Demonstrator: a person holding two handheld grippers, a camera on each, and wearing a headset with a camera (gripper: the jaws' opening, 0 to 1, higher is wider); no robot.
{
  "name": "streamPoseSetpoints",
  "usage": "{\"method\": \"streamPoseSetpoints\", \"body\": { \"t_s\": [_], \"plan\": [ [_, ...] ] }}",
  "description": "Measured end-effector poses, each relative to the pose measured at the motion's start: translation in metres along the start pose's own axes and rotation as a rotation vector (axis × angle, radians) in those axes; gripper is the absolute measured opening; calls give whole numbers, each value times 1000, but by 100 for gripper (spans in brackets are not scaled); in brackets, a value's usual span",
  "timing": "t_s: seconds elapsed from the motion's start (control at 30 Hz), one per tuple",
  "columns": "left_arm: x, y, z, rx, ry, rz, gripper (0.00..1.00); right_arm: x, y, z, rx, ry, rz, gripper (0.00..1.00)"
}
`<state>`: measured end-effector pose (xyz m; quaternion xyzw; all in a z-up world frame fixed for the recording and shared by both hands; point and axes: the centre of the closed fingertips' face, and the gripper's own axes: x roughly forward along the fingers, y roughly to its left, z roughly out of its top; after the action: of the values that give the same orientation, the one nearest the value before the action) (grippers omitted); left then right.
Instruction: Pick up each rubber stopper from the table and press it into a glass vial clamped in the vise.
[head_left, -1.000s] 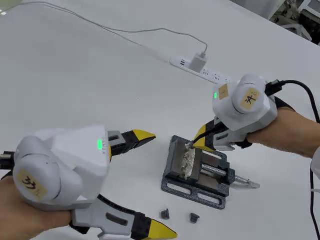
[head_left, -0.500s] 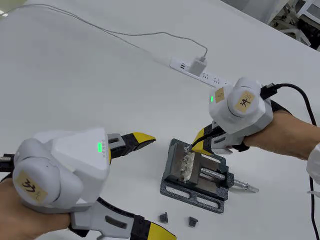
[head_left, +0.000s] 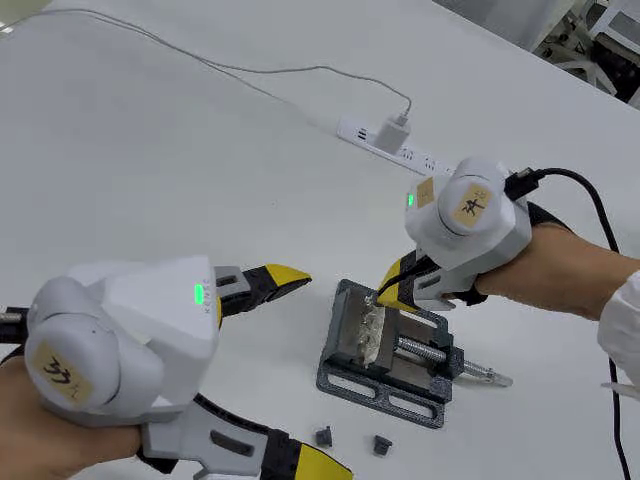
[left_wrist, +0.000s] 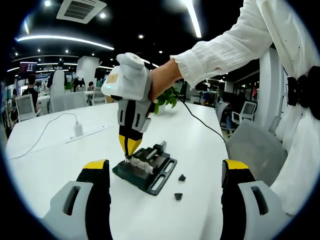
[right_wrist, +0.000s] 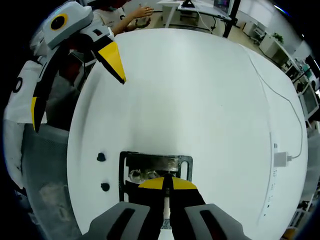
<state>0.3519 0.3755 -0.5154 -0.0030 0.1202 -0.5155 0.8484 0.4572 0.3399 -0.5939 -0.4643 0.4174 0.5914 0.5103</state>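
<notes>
Jaws spread wide, the left tongs (head_left: 307, 368) hang over the near edge of the tabletop (head_left: 150, 160) with nothing between them; the left gripper view shows both yellow-tipped jaws framing bare white surface. Just past the lower jaw lie two small dark rubber stoppers, the left-hand stopper (head_left: 324, 436) and the right-hand stopper (head_left: 382, 441). They are near each other but apart, and both sit a little short of the base of the vise (head_left: 370, 388). The vise's screw points toward the right edge, so the row of glass vials (head_left: 372, 325) clamped in it runs roughly from near to far. The right tongs (head_left: 385, 293) come down onto the far end of that row with jaws drawn together until the yellow tips meet. Whether a stopper is pinched between them I cannot tell, since the tips cover that spot. Both loose stoppers lie on the near side of the vise, on the left tongs' side, so the left tongs look the handier pair for the next pickup, while the right would need to reach back over the vise. Toward the far edge sits a white power strip (head_left: 410, 152), its cable (head_left: 200, 60) trailing to the far left corner.
</notes>
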Motion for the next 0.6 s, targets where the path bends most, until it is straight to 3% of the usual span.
{"method": "streamPoseSetpoints", "body": {
  "t_s": [0.2, 0.6],
  "plan": [
    [-1, 1, 0, 1, 2, 3, 92, 0, -1, -1, 37, 13, 14, 0],
    [1, -1, 2, 3, 2, -1, 91, 1, -1, -3, 94, -52, 9, 0]
  ]
}}
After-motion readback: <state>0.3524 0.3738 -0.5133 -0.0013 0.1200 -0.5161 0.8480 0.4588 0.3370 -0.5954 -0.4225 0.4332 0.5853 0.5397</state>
